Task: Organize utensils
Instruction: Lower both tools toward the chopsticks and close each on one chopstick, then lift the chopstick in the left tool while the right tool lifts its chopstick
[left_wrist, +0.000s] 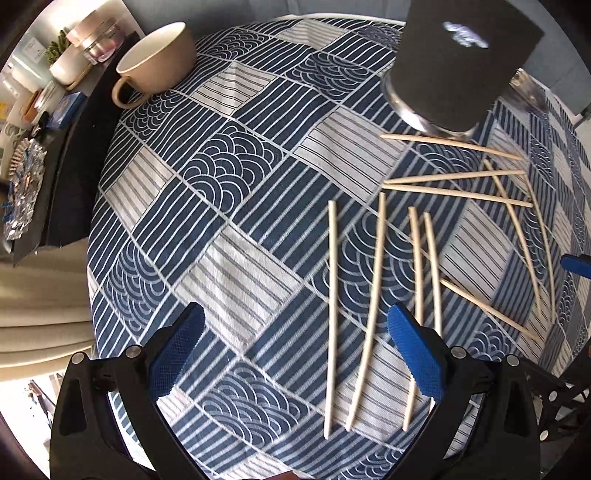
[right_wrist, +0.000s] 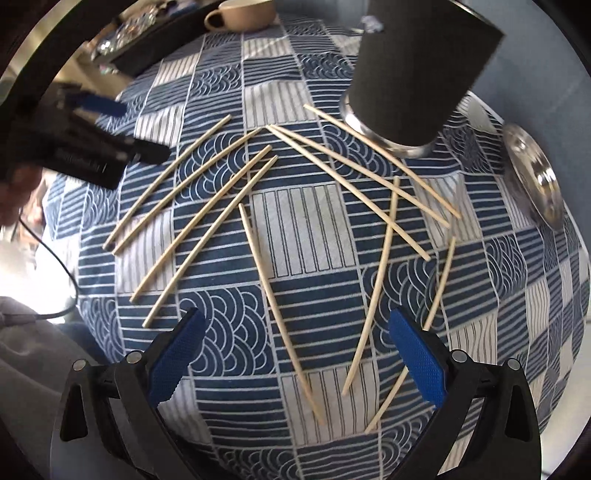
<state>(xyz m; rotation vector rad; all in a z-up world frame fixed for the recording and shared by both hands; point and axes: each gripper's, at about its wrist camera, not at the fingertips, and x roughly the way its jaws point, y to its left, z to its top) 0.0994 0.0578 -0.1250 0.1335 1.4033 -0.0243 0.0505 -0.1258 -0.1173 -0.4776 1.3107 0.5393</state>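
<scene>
Several pale wooden chopsticks (left_wrist: 371, 306) lie scattered on the blue-and-white patterned tablecloth (left_wrist: 229, 229); they also show in the right wrist view (right_wrist: 277, 306). A tall black cylindrical holder (left_wrist: 461, 62) with a metal base stands at the far side, also in the right wrist view (right_wrist: 417, 70). My left gripper (left_wrist: 295, 347) is open and empty above the cloth, with chopsticks between and beside its right finger. My right gripper (right_wrist: 295, 347) is open and empty, hovering over two chopsticks. The left gripper also shows in the right wrist view (right_wrist: 96, 125) at the left.
A beige cup (left_wrist: 159, 59) stands at the far left of the table, also in the right wrist view (right_wrist: 243, 14). A metal lid or dish (right_wrist: 535, 177) lies at the right edge. A dark shelf with clutter (left_wrist: 33, 147) is beyond the table's left edge.
</scene>
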